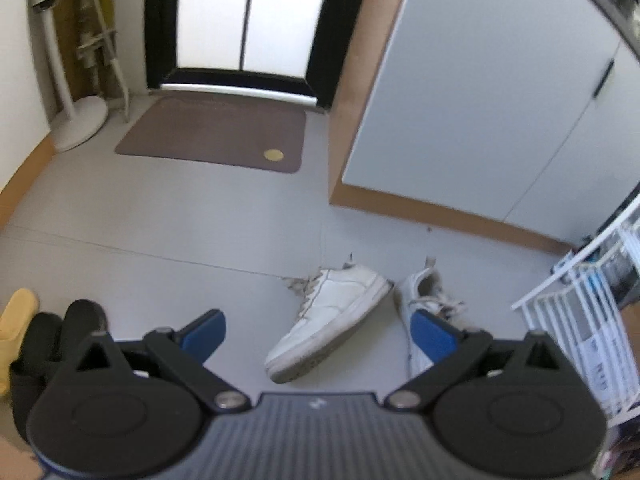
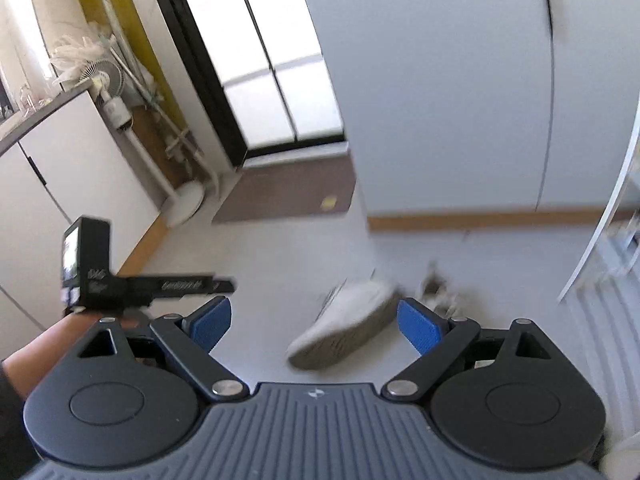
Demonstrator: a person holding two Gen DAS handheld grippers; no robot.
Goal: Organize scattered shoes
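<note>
My left claw (image 1: 316, 334) hangs spread wide over the grey floor (image 1: 168, 216), its blue pads (image 1: 204, 336) gripping nothing. Between them, low in the frame, a white sneaker (image 1: 332, 320) lies tipped on its side, scuffed, its dirty grey sole edge showing and laces trailing. Its mate (image 1: 420, 300) sits just to the right, partly hidden behind my right-hand pad, laces in a tangle. At the lower left edge, black slippers (image 1: 44, 340) rest beside a yellow one (image 1: 14, 320). A brown doormat (image 1: 216, 132) lies before the door in the upper centre. A white wire rack (image 1: 580, 300) fills the right edge. My right claw (image 2: 314, 324) is likewise spread and empty, the same tipped sneaker blurred between its pads, just right of centre.
</note>
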